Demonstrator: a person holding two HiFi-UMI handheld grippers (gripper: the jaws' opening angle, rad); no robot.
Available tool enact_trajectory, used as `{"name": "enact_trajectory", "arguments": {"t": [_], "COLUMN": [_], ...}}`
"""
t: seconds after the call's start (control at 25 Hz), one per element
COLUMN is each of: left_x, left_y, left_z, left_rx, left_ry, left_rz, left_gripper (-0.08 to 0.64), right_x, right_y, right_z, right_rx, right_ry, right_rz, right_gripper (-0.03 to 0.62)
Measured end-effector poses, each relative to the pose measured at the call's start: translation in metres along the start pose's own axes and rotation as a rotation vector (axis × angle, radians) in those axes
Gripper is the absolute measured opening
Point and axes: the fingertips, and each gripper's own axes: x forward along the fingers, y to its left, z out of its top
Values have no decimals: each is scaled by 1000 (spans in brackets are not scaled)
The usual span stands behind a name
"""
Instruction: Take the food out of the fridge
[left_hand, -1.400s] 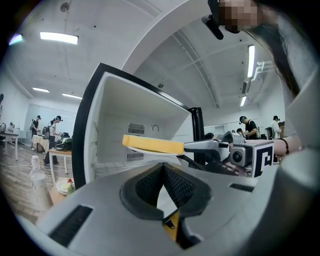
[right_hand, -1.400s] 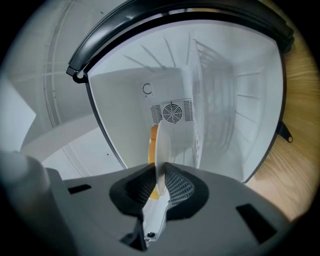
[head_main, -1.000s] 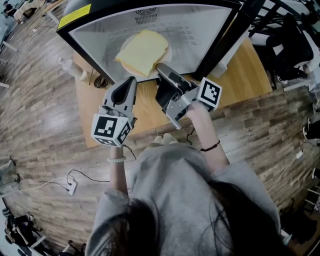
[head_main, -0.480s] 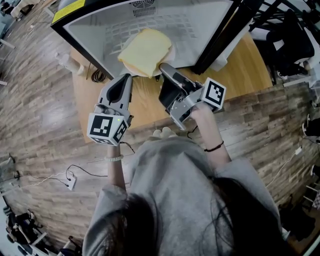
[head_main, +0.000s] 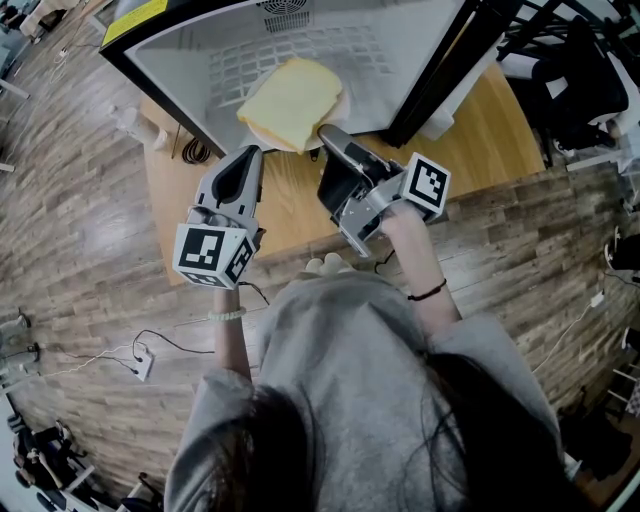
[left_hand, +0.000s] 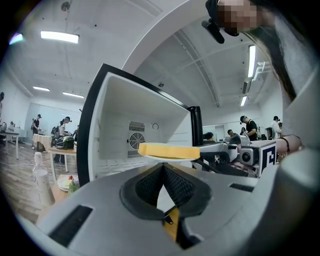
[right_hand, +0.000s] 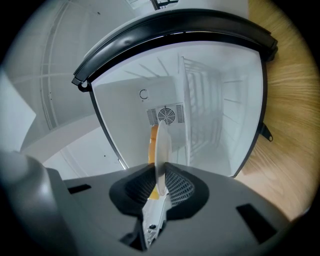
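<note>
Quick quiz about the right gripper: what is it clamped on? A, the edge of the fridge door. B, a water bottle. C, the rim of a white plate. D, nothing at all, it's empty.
C: in the right gripper view, the right gripper has its jaws closed on the edge of the white plate, and the head view shows that plate carrying the yellow slice.

The wooden worktop (head_main: 495, 135) is standing on the plank floor (head_main: 90, 230), carrying the open white fridge (head_main: 400, 60) and a coiled cable (head_main: 196, 155).
</note>
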Motion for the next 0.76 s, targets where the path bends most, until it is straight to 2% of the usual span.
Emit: {"name": "enact_trajectory", "arguments": {"t": [0.24, 0.48, 0.76], "left_x": [-2, 2, -6], "left_y": [-14, -1, -17], "left_z": [-1, -8, -9], "left_rx": [13, 7, 16], "left_ry": [2, 13, 17], "left_rz": [-2, -1, 1], "left_gripper": [8, 8, 8], "right_x": [-15, -2, -18], "right_y": [4, -5, 3], "right_z": [1, 3, -2], "right_rx": [-5, -1, -7], "right_ry": [-6, -4, -1], "right_rz": [7, -1, 6], "right_gripper": [49, 49, 49]}}
